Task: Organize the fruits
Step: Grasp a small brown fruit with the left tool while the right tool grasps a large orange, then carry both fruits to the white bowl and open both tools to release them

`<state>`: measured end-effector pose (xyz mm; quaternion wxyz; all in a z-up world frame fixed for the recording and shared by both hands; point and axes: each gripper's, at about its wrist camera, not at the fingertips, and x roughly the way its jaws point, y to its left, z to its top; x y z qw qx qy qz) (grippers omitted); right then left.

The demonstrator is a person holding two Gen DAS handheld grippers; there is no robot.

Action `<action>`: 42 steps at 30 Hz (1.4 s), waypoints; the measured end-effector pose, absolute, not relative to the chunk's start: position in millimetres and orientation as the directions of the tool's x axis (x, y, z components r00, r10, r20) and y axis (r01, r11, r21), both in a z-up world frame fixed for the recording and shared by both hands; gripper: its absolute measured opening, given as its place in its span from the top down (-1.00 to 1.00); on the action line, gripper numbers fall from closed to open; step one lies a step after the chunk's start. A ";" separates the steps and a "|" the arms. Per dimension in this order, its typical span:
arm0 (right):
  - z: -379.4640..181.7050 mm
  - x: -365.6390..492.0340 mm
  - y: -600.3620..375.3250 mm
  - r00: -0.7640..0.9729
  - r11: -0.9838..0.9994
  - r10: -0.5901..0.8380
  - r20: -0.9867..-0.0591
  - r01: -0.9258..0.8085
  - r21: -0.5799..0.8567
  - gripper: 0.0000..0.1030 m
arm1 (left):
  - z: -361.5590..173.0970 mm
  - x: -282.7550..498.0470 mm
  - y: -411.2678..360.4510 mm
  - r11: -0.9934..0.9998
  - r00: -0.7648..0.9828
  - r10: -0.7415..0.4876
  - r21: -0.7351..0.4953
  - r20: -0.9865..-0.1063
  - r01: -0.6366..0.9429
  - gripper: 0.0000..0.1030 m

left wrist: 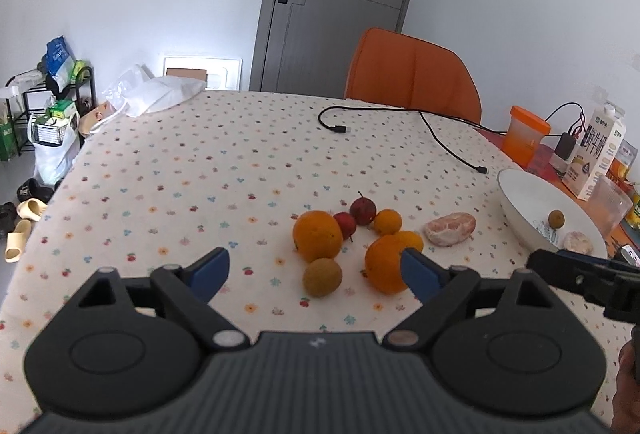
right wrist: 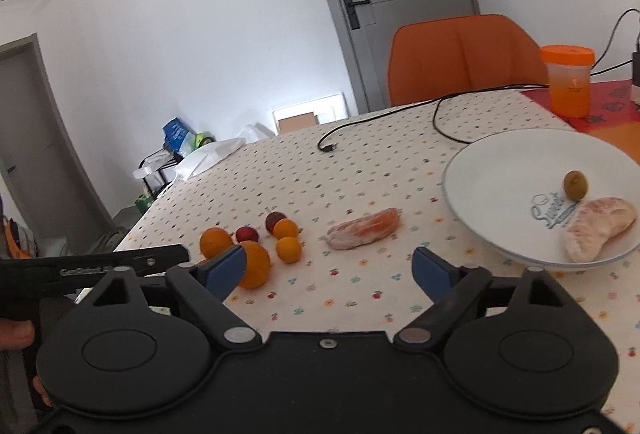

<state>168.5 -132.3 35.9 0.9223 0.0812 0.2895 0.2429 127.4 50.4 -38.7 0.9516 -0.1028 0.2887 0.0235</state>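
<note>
On the flowered tablecloth lies a cluster of fruit: a big orange [left wrist: 317, 236], a second orange [left wrist: 382, 272], two small oranges [left wrist: 387, 222], two red fruits [left wrist: 363, 209] and a brown round fruit [left wrist: 322, 277]. My left gripper [left wrist: 316, 268] stands open just short of them. The brown fruit shows in the gap between its blue pads, untouched. A peeled pomelo segment [right wrist: 364, 228] lies ahead of my open right gripper [right wrist: 330, 266], whose jaws are empty. The white plate [right wrist: 500, 161] to the right holds a small brown fruit [right wrist: 575, 185] and another pomelo segment [right wrist: 600, 228].
A black cable [left wrist: 400, 113] trails across the far half of the table. An orange chair [left wrist: 412, 73] stands behind it. An orange-lidded cup [right wrist: 568, 81], a milk carton [left wrist: 596, 149] and a clear cup [left wrist: 608, 201] stand to the right, near the plate.
</note>
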 end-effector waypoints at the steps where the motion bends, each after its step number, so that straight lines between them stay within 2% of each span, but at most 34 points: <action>1: 35.0 169.4 -130.0 0.708 0.866 0.500 -0.498 -0.406 0.292 -0.60 | -40.5 129.0 50.4 0.977 0.830 -0.018 -0.186 -0.557 -0.103 -0.63; 3: 33.5 171.7 -123.7 0.695 0.859 0.511 -0.506 -0.419 0.293 -0.51 | -44.2 132.2 50.8 0.975 0.825 -0.027 -0.196 -0.564 -0.103 -0.51; 7: 32.3 175.3 -113.5 0.676 0.848 0.530 -0.513 -0.441 0.295 -0.48 | -51.4 138.8 52.5 0.971 0.815 -0.032 -0.211 -0.579 -0.111 -0.24; 12: 30.6 181.2 -100.1 0.647 0.831 0.554 -0.524 -0.467 0.301 -0.35 | -59.3 146.5 52.3 0.969 0.804 -0.045 -0.220 -0.593 -0.108 -0.04; 14: 29.7 183.9 -95.0 0.639 0.827 0.559 -0.528 -0.473 0.304 -0.28 | -63.2 150.0 52.6 0.968 0.799 -0.047 -0.224 -0.599 -0.111 0.11; 16: 29.0 185.7 -91.3 0.630 0.822 0.567 -0.531 -0.478 0.309 -0.18 | -66.9 152.5 52.6 0.968 0.797 -0.047 -0.224 -0.603 -0.111 0.43; 18: 28.2 187.5 -88.3 0.622 0.816 0.575 -0.532 -0.484 0.316 -0.13 | -67.0 153.3 53.1 0.966 0.799 -0.069 -0.240 -0.598 -0.096 0.54; 22: 24.2 192.8 -79.1 0.608 0.813 0.576 -0.546 -0.494 0.308 -0.12 | -64.8 153.7 52.2 0.967 0.800 -0.058 -0.232 -0.597 -0.103 0.54; 28: 18.9 201.5 -68.3 0.591 0.812 0.574 -0.566 -0.497 0.305 0.02 | -60.2 147.3 59.8 0.965 0.807 -0.049 -0.238 -0.589 -0.114 0.54; 37: 10.7 210.3 -47.4 0.568 0.809 0.570 -0.593 -0.512 0.288 0.03 | -51.9 140.7 68.9 0.964 0.817 -0.034 -0.236 -0.575 -0.126 0.54; 38: 8.8 211.7 -45.6 0.566 0.811 0.566 -0.599 -0.511 0.285 0.08 | -51.7 139.7 70.1 0.963 0.818 -0.034 -0.239 -0.574 -0.127 0.54; 39: 6.3 213.3 -44.3 0.559 0.809 0.569 -0.603 -0.512 0.288 0.25 | -51.8 139.3 71.3 0.962 0.818 -0.035 -0.241 -0.574 -0.129 0.54; 42: 7.1 212.4 -44.4 0.564 0.813 0.565 -0.602 -0.507 0.287 0.28 | -51.5 139.2 73.3 0.961 0.817 -0.036 -0.245 -0.575 -0.130 0.54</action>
